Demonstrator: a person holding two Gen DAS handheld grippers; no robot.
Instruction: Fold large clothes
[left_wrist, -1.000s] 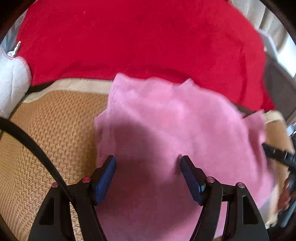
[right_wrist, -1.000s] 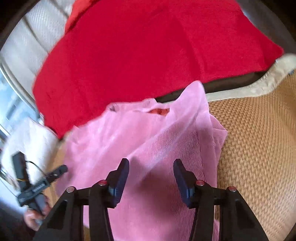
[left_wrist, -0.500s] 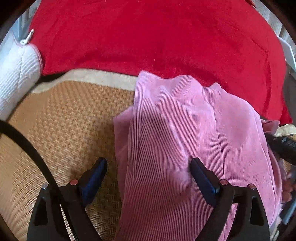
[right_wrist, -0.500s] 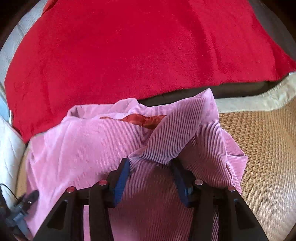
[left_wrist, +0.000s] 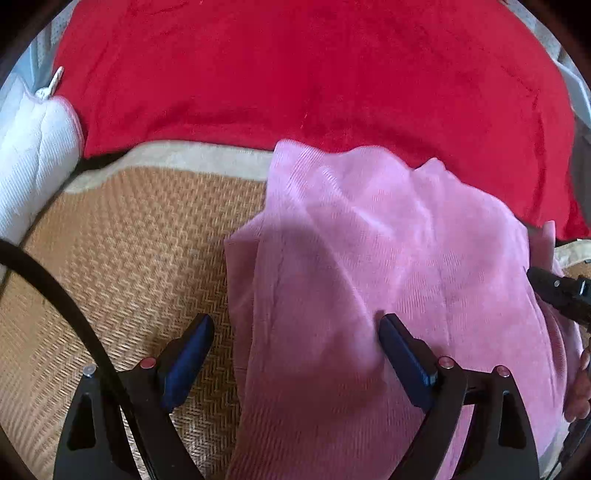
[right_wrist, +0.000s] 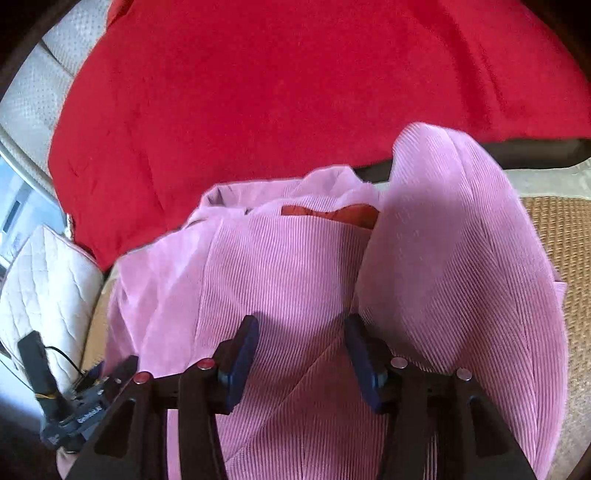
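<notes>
A pink ribbed corduroy garment (left_wrist: 388, 280) is lying bunched on a tan woven mat (left_wrist: 122, 258), its far edge reaching up against a large red fleece blanket (left_wrist: 314, 74) spread behind it. A bit of orange-red lining (right_wrist: 332, 213) is showing in a gap between the folds, beyond the right gripper's fingertips.

The left gripper (left_wrist: 295, 354) is hanging over the garment's left edge with its jaws spread wide and released; the left blue-padded finger (left_wrist: 188, 354) is sitting over bare mat, clear of the cloth, while the right one is lying against the pink fabric, pinching nothing.

The right gripper (right_wrist: 301, 350) is hovering over the middle of the garment, jaws about half apart. Cloth is lying between and under its pads, and a raised fold is rising just right of its right finger, but I cannot tell whether the pads are actually clamping anything.

A white quilted cushion (right_wrist: 48, 280) is lying off to the left of the right gripper's fingers.
</notes>
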